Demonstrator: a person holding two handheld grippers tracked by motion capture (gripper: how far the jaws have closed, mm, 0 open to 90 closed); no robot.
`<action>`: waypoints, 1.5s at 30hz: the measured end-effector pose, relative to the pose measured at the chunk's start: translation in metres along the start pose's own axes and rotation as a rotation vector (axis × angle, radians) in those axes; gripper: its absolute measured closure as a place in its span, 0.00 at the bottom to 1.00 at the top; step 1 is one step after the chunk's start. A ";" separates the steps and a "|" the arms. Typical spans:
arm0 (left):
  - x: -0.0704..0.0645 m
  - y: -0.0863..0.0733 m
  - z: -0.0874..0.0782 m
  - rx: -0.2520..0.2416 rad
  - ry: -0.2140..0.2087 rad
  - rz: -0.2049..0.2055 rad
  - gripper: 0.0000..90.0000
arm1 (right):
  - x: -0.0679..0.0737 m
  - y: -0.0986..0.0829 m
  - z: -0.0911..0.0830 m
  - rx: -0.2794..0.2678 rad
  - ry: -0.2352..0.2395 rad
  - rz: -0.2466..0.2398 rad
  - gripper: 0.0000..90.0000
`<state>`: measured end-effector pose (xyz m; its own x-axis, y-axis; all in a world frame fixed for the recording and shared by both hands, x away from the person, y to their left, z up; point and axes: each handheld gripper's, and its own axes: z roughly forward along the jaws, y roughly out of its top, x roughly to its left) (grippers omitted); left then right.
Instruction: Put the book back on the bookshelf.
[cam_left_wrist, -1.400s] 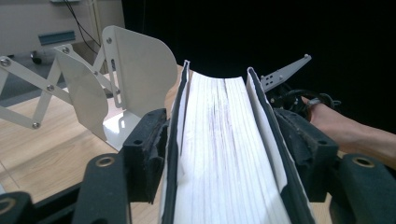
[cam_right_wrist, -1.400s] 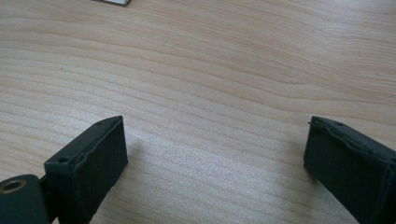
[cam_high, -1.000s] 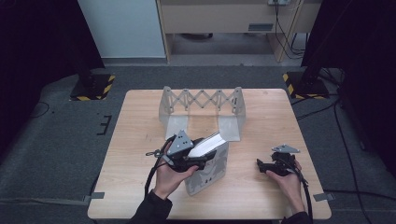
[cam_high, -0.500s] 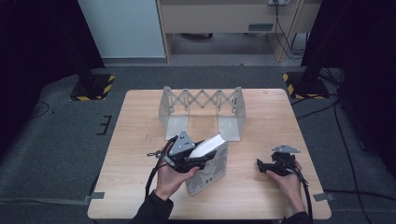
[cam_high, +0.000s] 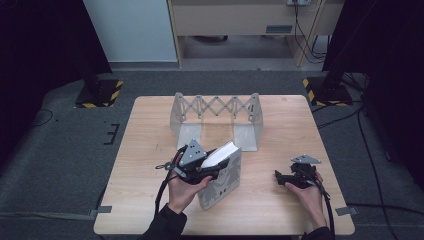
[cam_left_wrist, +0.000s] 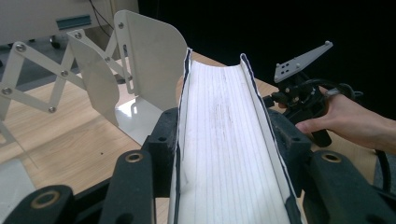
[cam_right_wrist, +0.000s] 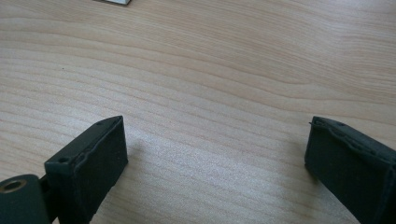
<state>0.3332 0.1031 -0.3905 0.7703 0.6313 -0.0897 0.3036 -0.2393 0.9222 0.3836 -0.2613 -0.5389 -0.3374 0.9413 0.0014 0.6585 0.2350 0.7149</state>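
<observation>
Left tongs (cam_high: 216, 169), jaws clamped on both covers of a book (cam_high: 222, 175), page edges facing up between them. The book stands on edge on the tabletop (cam_high: 150, 150), near its front centre, tilted, its long axis running away from the tongs toward the white expanding book rack (cam_high: 216, 112) behind it. Right tongs (cam_high: 278, 178), jaws spread wide with nothing between them, held low over bare wood at the front right, well apart from the book.

Book (cam_left_wrist: 224, 140) between left claw (cam_left_wrist: 229, 154) jaws
</observation>
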 end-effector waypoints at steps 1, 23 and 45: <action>0.001 0.000 -0.001 0.000 0.003 -0.003 0.58 | 0.000 0.000 0.000 0.000 -0.001 0.001 0.07; 0.046 0.013 -0.045 -0.030 0.231 -0.044 0.58 | 0.000 0.000 0.000 0.000 0.000 0.001 0.07; 0.114 0.050 -0.036 -0.057 0.424 -0.103 0.58 | 0.000 0.000 0.000 0.000 0.002 0.001 0.07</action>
<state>0.4162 0.1898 -0.3408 0.4359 0.8995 -0.0311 0.3258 -0.1255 0.9371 0.3837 -0.2613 -0.5389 -0.3381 0.9411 0.0039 0.6591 0.2338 0.7148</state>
